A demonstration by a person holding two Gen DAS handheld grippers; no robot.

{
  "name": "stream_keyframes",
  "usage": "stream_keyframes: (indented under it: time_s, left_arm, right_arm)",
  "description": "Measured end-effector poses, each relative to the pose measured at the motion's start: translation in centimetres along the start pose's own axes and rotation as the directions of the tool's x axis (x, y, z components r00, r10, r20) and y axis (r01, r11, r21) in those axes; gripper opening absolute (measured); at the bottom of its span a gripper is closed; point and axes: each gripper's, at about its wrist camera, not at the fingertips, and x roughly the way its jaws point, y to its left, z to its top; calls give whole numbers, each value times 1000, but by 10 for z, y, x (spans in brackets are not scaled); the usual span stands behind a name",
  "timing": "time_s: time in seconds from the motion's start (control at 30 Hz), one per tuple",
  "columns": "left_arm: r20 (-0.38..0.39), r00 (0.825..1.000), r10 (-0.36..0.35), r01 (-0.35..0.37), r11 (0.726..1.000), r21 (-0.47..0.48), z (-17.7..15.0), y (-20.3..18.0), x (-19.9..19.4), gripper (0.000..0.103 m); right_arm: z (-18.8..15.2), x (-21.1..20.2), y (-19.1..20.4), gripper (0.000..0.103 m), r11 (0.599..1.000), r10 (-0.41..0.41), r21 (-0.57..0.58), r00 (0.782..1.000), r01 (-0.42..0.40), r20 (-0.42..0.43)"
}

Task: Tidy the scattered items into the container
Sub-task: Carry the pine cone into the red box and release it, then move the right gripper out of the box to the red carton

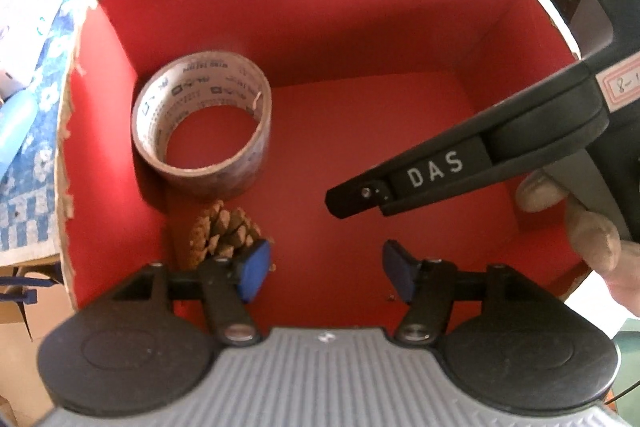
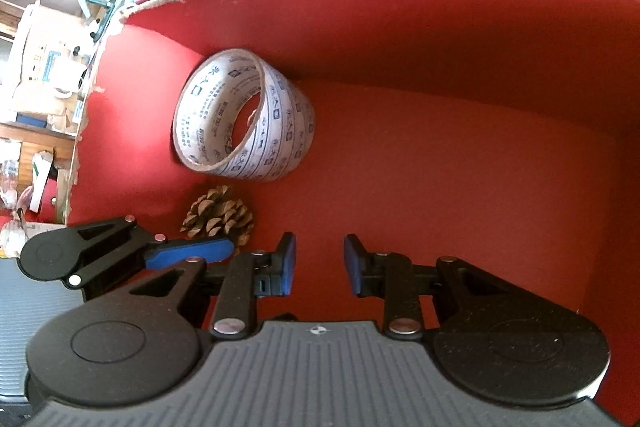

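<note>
A red box (image 1: 360,27) with torn cardboard edges fills both views (image 2: 440,27). Inside it a roll of tape (image 1: 204,125) stands against the left wall, also in the right wrist view (image 2: 244,119). A pine cone (image 1: 226,229) lies just in front of the tape (image 2: 218,215). My left gripper (image 1: 324,275) is open and empty over the box floor, beside the cone. My right gripper (image 2: 320,263) is open and empty inside the box; it shows from the side in the left wrist view (image 1: 360,199).
A blue patterned cloth (image 1: 28,155) lies left of the box. Cardboard boxes and clutter (image 2: 36,75) stand beyond the box's left wall. The box floor to the right of the tape is bare red.
</note>
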Motion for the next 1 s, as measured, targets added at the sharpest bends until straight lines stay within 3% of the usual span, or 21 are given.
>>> stream_keyframes:
  time_s: [0.17,0.3,0.37,0.43,0.6,0.77,0.87,1.0]
  left_arm:
    - [19,1000,6,-6,1000,-4,-2,0,-3,68]
    - [77,997,-12,10,1000,19,-6,-14,-17,71]
    - [114,993,11,-14,999,31,-8,-20,-23,79]
    - [128,991,49,-53,998,24,-10,-22,-27,80]
    - [199,978,54,-54,999,-8,-25,-25,-59,80]
    - [290,954,76,-80,997,0,-46,-43,-92,82]
    - [284,956,70,-73,997,-2,-60,-50,-97,88]
    - [304,949,86,-78,996,-36,-85,-60,-113,89]
  right_arm:
    - [13,7,11,30,1000,5,18,999,-6,39]
    - [14,3,7,30,1000,7,26,996,-9,88]
    - [15,2,8,30,1000,7,20,995,-9,103]
    - [21,5,17,30,1000,-3,11,993,2,116]
    - [11,-15,36,37,990,-31,-124,974,61,226]
    - [-4,-56,38,37,987,70,-161,953,-22,294]
    - [-20,-86,37,39,979,84,-204,947,-20,310]
    - [-49,-110,36,39,963,168,-256,936,-88,310]
